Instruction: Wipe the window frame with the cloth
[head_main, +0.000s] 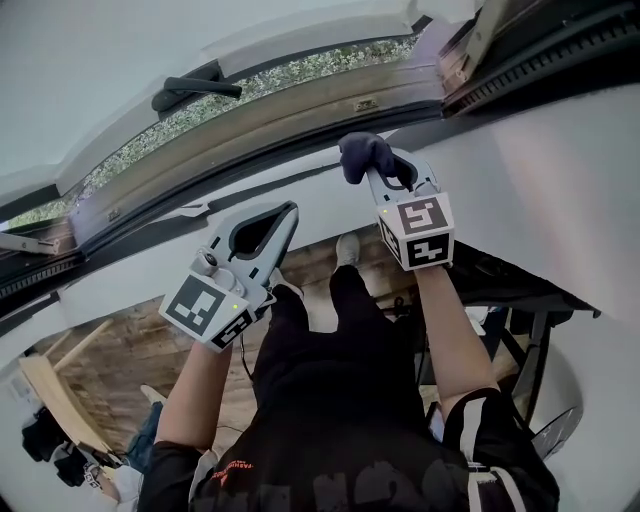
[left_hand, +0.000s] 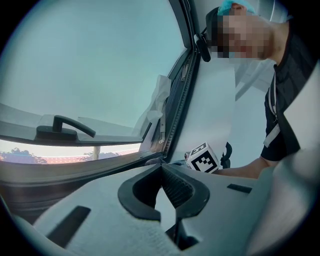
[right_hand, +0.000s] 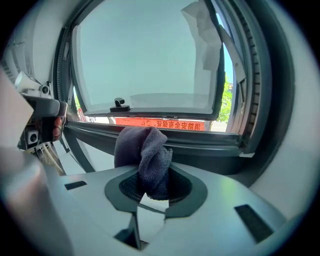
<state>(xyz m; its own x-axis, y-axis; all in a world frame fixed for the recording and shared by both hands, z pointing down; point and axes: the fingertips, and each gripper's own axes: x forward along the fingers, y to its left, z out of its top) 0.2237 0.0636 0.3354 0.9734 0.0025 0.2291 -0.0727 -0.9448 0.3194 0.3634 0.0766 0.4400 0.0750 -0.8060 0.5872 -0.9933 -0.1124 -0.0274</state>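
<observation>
As my right hand-held gripper (right_hand: 150, 186) clamped the cloth (right_hand: 145, 150) near the window frame (right_hand: 200, 145), left hand-held gripper (left_hand: 162, 171) closed and empty, pressing contact seemed due next.

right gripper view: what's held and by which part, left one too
The right gripper pinches the dark cloth by a bunched fold; the rest sticks out past its tips. The left gripper is shut, empty.
</observation>
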